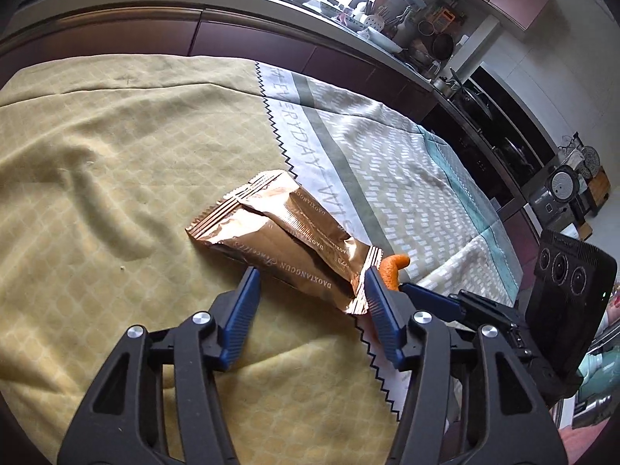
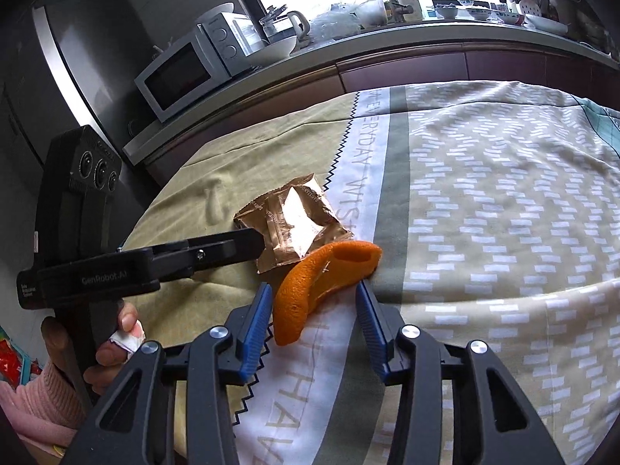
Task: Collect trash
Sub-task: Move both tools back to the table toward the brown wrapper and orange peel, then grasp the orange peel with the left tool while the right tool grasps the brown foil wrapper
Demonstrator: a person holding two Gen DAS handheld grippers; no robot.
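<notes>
Two hand-held grippers agape, empty: crinkled copper wrapper; curled orange peel.

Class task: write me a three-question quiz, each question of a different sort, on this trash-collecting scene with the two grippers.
1. True or false: the orange peel lies between the right gripper jaws.
2. Which gripper straddles the wrapper? A left B right
3. Fill in: both pieces of trash lie on a ____.

Key: 1 true; 2 A, the left gripper; 3 tablecloth.
</notes>
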